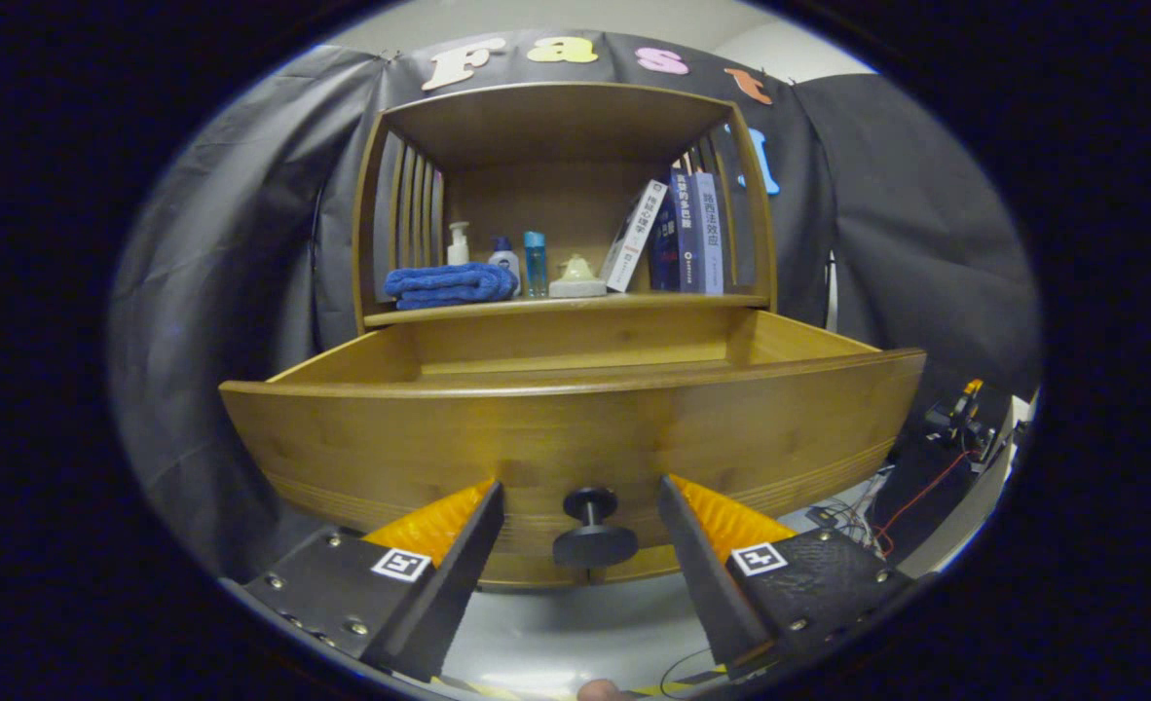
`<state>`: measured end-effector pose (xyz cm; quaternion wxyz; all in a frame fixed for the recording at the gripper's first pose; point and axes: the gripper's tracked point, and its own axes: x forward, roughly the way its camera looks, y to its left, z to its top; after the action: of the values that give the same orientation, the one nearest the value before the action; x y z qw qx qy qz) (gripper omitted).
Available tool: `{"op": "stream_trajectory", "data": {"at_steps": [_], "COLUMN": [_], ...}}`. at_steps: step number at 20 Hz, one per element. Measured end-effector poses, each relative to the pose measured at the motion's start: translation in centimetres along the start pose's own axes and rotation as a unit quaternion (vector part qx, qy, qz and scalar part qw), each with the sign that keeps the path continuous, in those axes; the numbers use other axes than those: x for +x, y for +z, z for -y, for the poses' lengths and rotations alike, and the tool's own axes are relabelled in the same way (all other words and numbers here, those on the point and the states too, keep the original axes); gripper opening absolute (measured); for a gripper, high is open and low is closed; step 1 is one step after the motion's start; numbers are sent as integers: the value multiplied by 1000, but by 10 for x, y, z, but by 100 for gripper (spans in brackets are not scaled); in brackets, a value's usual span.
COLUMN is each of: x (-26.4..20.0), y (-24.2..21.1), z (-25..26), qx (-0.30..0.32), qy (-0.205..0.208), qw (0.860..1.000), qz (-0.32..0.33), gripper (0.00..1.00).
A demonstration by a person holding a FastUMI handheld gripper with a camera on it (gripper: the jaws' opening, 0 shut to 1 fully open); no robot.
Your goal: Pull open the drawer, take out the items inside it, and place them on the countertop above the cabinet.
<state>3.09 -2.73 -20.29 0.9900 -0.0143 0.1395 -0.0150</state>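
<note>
Our gripper [580,497] stands wide open, its two fingers flanking the drawer knob [592,534] with clear gaps on both sides; it holds nothing. The knob sits at the middle of the lower edge of the drawer front [575,438], and the drawer [575,355] is already pulled well out from under the countertop [566,305]. From this low angle we cannot see what lies inside it.

We judge the pull is about done, so the step is to leave the knob and rise. We should back straight off so neither finger catches the knob, lift above the front's top edge, then tilt down to see the items before reaching in. The countertop's front edge is crowded: a blue towel [451,284], bottles [507,258], books [678,234]. We should choose a bare patch first.
</note>
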Motion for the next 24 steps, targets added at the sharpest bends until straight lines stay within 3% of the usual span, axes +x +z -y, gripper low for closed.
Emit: {"op": "stream_trajectory", "data": {"at_steps": [3, 24], "x": [0, 34], "y": [-2, 8], "z": [1, 1], "qx": [-23, -8], "qy": [-4, 12], "qw": [1000, 1000], "qz": [8, 23], "gripper": [98, 99]}}
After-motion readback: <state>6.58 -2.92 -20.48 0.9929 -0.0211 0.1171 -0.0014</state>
